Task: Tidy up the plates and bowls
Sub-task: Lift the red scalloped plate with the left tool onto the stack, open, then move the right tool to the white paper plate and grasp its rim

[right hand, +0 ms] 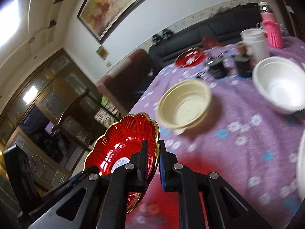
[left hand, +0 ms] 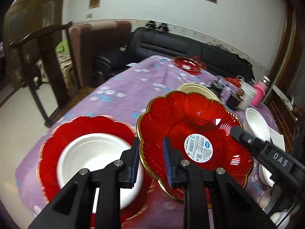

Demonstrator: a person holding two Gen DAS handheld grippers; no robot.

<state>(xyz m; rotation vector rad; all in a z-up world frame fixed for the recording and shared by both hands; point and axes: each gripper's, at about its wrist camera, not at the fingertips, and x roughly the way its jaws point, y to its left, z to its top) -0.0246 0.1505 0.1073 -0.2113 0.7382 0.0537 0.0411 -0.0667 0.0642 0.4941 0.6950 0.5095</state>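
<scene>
The left claw is clenched on the near rim of a red glass plate with a gold scalloped edge, one blue-padded finger outside the rim and the other inside the dish. The right claw grips the same red glass plate at another part of its rim, its two fingers pressed close on either side of the gold edge. The plate is held tilted above the purple flowered tabletop, a round white label showing in its middle. In the left wrist view, at nine o'clock from the left claw, a white bowl sits inside a second red plate that lies flat on the cloth. At twelve o'clock, past the lifted plate, a cream bowl shows its rim, and farther off a small red dish rests near the far edge. At two o'clock stands another white bowl, with a white cup and a pink bottle behind it. In the right wrist view the cream bowl lies at one o'clock and the white bowl at two o'clock.
</scene>
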